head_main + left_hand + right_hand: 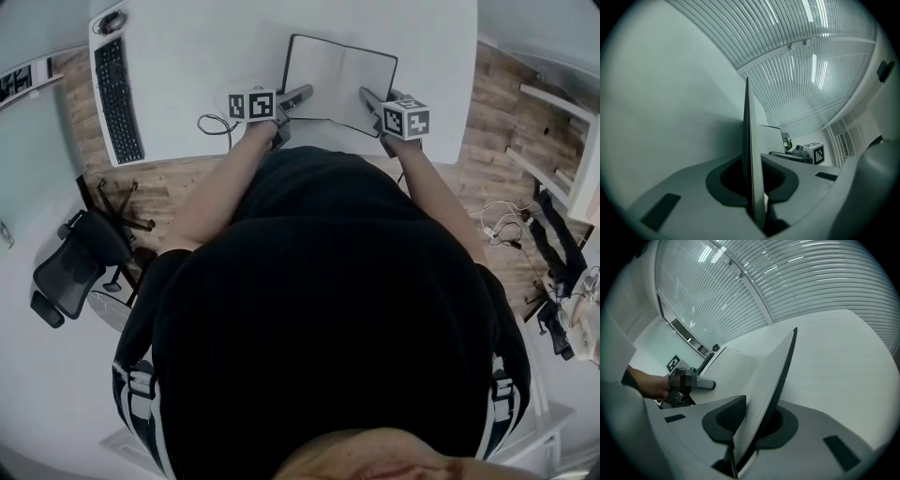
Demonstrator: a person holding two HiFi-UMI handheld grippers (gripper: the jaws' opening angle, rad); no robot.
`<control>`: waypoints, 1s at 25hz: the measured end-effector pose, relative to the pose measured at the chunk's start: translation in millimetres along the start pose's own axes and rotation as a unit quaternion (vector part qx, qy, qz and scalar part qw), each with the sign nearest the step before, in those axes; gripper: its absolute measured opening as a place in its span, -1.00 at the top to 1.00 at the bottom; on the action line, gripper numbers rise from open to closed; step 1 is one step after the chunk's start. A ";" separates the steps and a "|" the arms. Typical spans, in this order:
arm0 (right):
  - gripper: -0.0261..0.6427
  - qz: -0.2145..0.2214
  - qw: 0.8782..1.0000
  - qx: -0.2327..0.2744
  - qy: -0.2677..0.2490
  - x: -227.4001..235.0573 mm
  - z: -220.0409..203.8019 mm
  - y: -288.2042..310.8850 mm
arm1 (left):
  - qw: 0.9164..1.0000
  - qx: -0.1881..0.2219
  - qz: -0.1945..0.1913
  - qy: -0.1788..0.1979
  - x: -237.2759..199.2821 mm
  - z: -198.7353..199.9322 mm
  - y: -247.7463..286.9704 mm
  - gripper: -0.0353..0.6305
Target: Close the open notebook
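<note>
Table (187,56): one, white.
Notebook (337,80): one, open near the table's front edge, spine pointing away from the person, long axis side to side.
Keyboard (117,98): one, far left.
Left gripper (305,94): clamped on the notebook's left edge.
Right gripper (367,97): clamped on its right half.

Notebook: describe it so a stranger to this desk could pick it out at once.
On the white table, right of the keyboard, the notebook lies open by the near edge. Only it has a black cover and blank white pages, with the left gripper and right gripper each clamping one side.
</note>
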State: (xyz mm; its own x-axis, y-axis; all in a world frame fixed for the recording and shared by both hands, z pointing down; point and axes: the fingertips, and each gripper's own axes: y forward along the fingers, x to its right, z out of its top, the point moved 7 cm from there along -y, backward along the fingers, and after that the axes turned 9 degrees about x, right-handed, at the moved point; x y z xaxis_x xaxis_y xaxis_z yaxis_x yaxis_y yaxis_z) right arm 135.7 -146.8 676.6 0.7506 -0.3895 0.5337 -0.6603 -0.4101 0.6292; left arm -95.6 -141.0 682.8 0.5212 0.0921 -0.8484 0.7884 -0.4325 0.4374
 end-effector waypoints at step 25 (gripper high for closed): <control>0.38 -0.093 0.995 -0.022 0.031 60.8 -18.8 -31.5 | 1.000 0.005 0.003 -0.009 -6.4 -0.3 -1.1 0.72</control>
State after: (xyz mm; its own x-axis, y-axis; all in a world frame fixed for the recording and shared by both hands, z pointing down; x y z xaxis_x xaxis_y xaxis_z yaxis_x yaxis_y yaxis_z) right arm 202.6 -142.0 699.8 0.8606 -0.2584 0.4388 -0.5093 -0.4331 0.7437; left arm -99.7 -140.8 687.8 0.5196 0.0729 -0.8513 0.7817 -0.4427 0.4392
